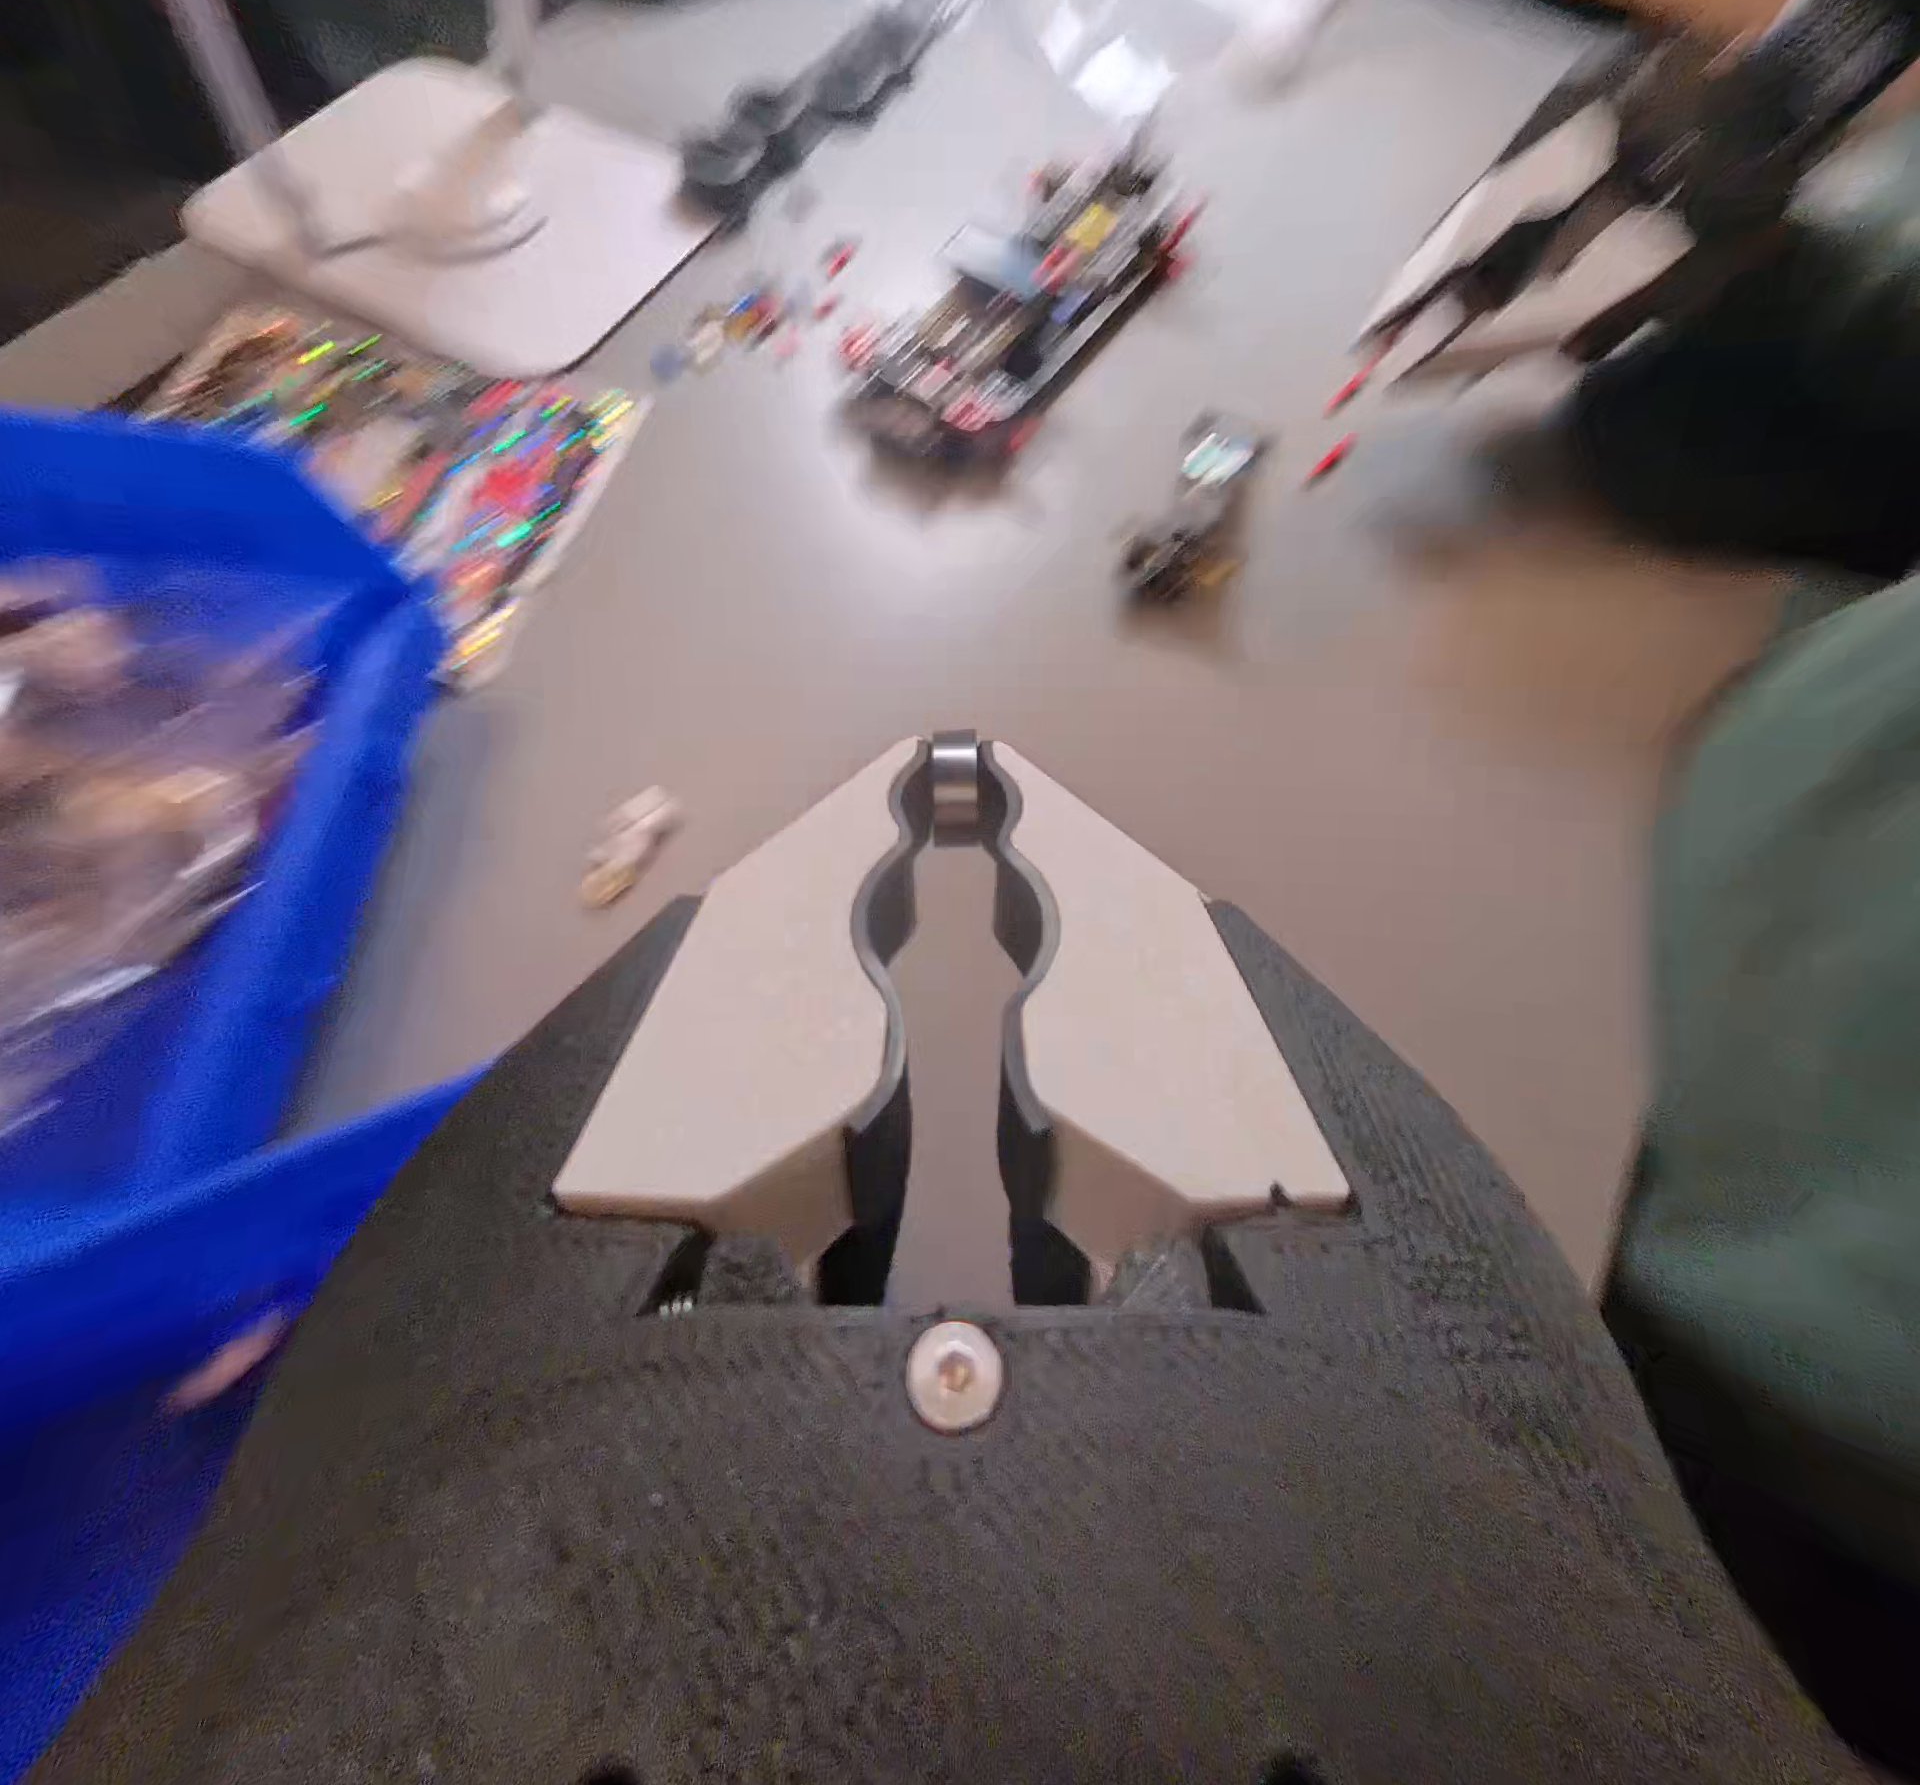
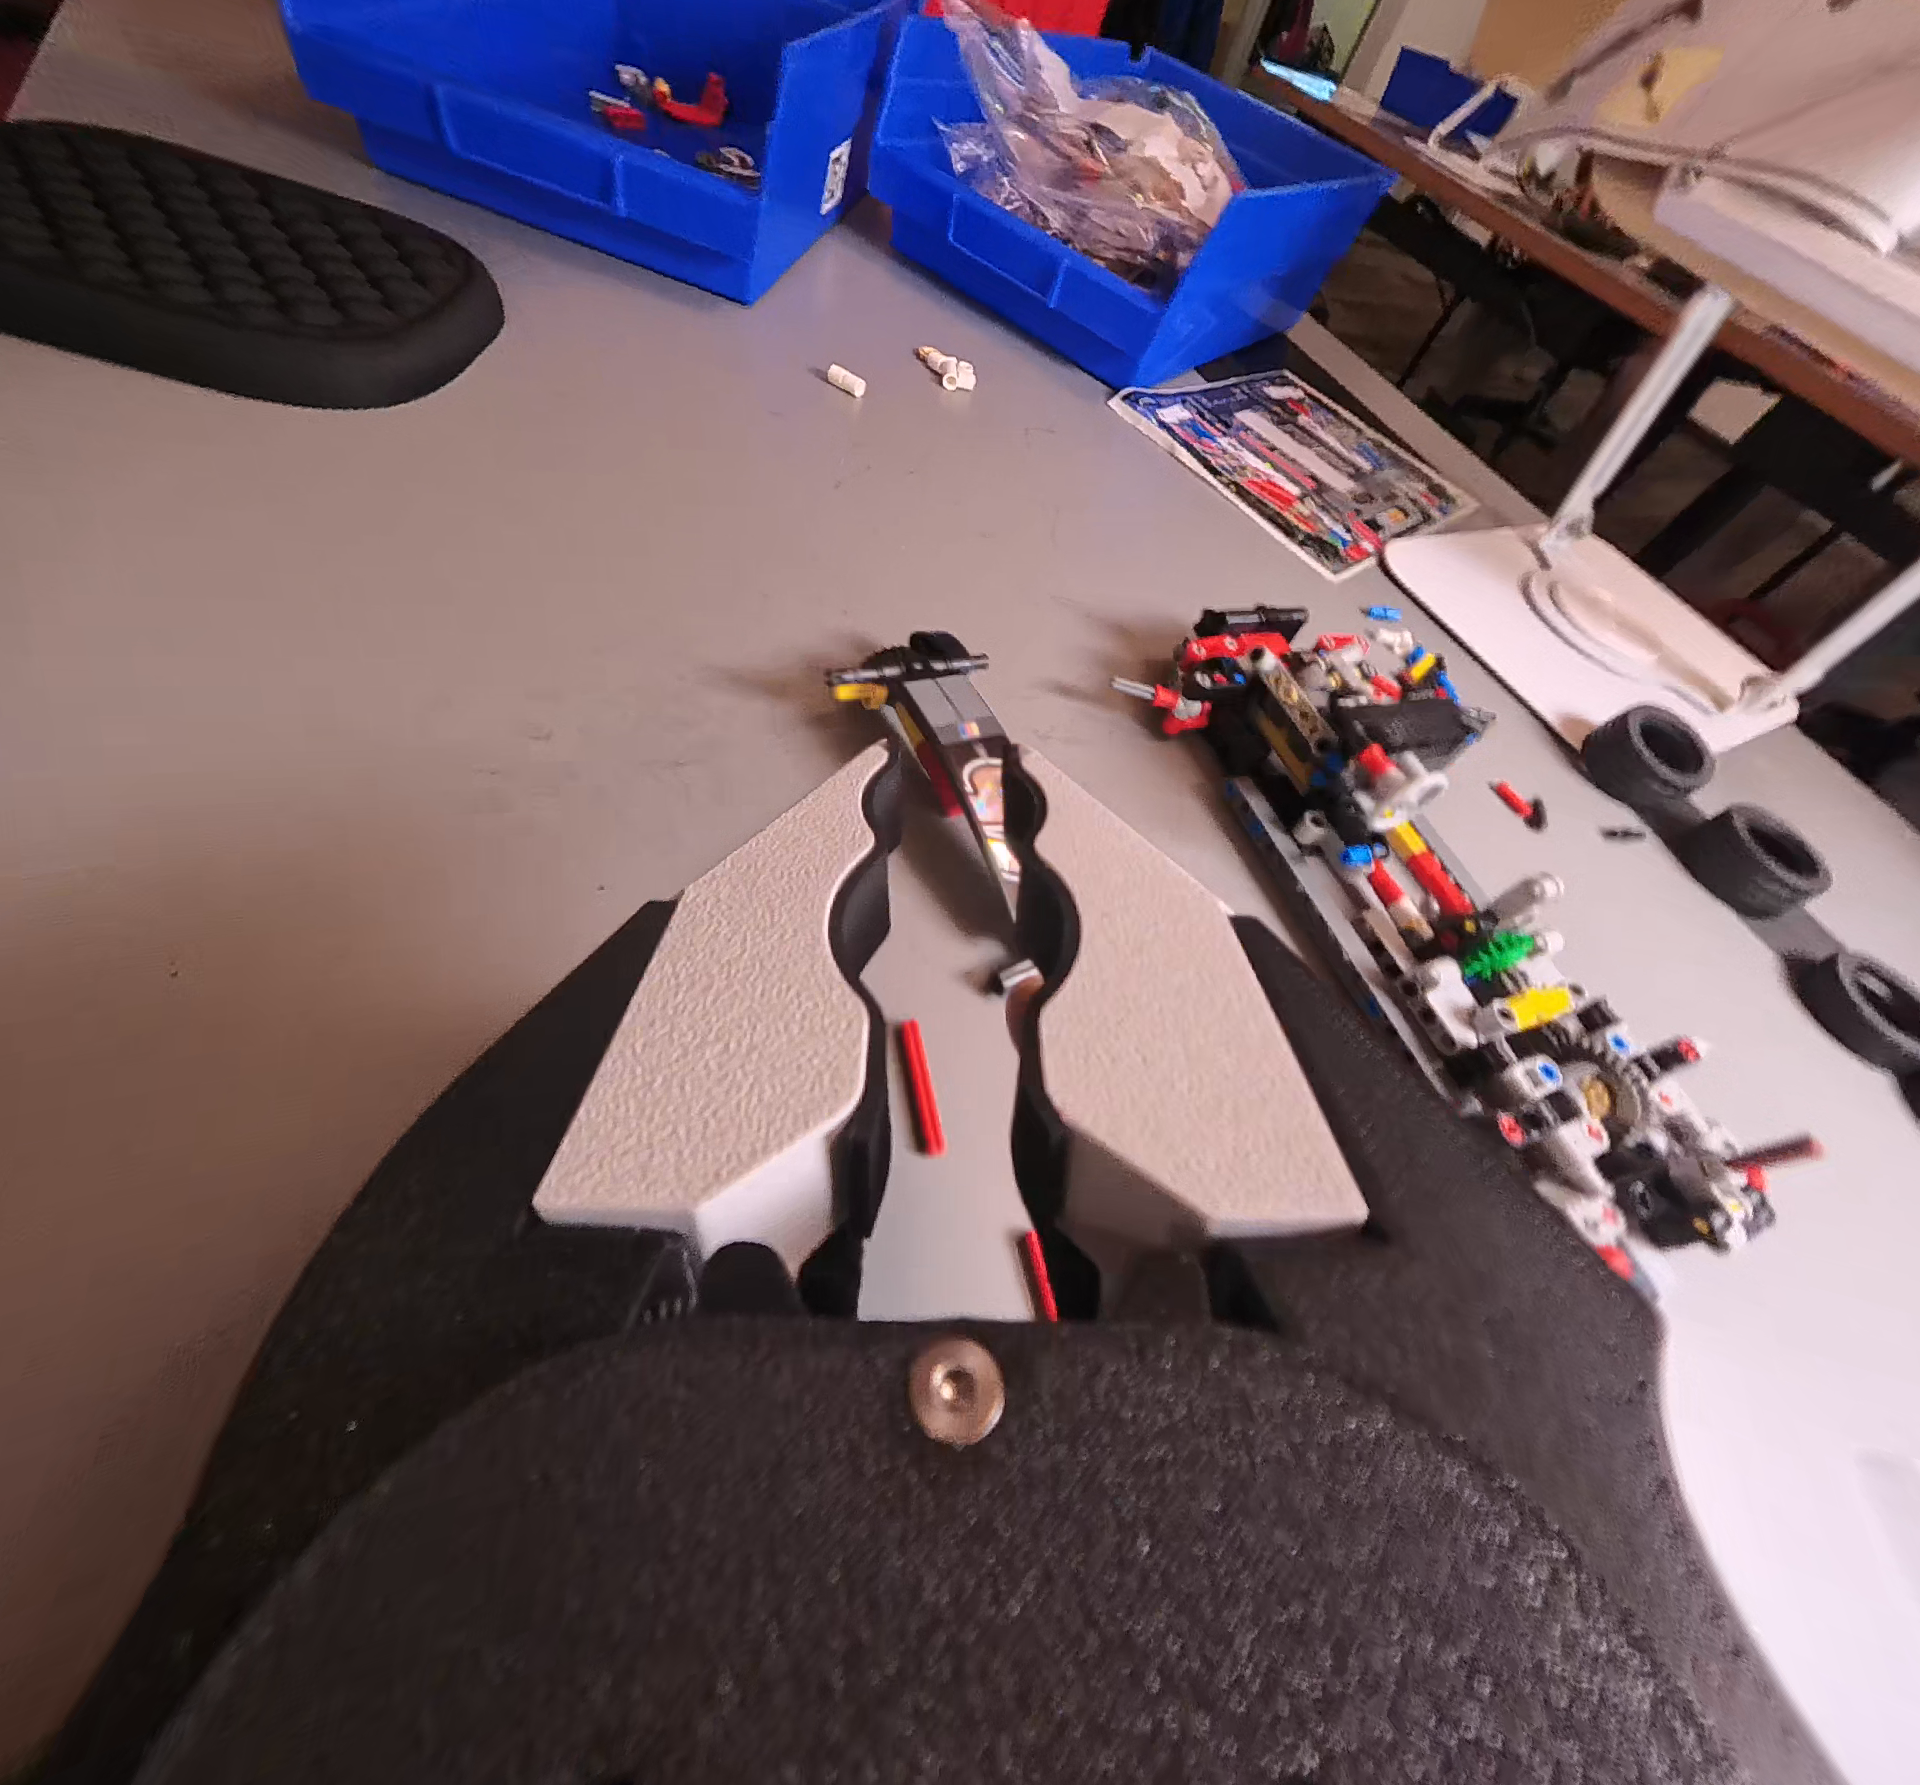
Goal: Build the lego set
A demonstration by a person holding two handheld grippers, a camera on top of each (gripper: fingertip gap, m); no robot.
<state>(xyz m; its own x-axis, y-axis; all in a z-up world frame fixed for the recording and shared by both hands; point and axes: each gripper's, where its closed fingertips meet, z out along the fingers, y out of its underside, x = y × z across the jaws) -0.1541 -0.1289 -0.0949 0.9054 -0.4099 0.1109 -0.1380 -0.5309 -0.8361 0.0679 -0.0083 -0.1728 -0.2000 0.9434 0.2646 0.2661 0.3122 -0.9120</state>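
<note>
My left tongs [image 1: 954,779] pinch a small grey ring [image 1: 953,785] right at the tips, well above the table [image 1: 790,655], with the blue bin [image 1: 208,800] close on their left. That view is smeared, so I judge the tongs are swinging toward the build.

My right tongs [image 2: 951,800] stand spread, holding nothing, low over the table, straddling a small black sub-assembly [image 2: 940,733] that lies partly between the tips. Two red pins [image 2: 923,1086] lie on the table between the fingers, nearer the base. The long chassis [image 2: 1455,925] lies just right of the tongs, with loose black tyres [image 2: 1756,857] farther right.

To do this step well, I would slow the left tongs until the view sharpens and keep the squeeze steady, since the ring is held only by the very tips and could pop out. The right tongs should close on the sub-assembly to brace it first.

The instruction sheet [image 2: 1299,468] ahead and right, and a white label [image 2: 836,175] on a bin front, carry print too small to read.
</note>
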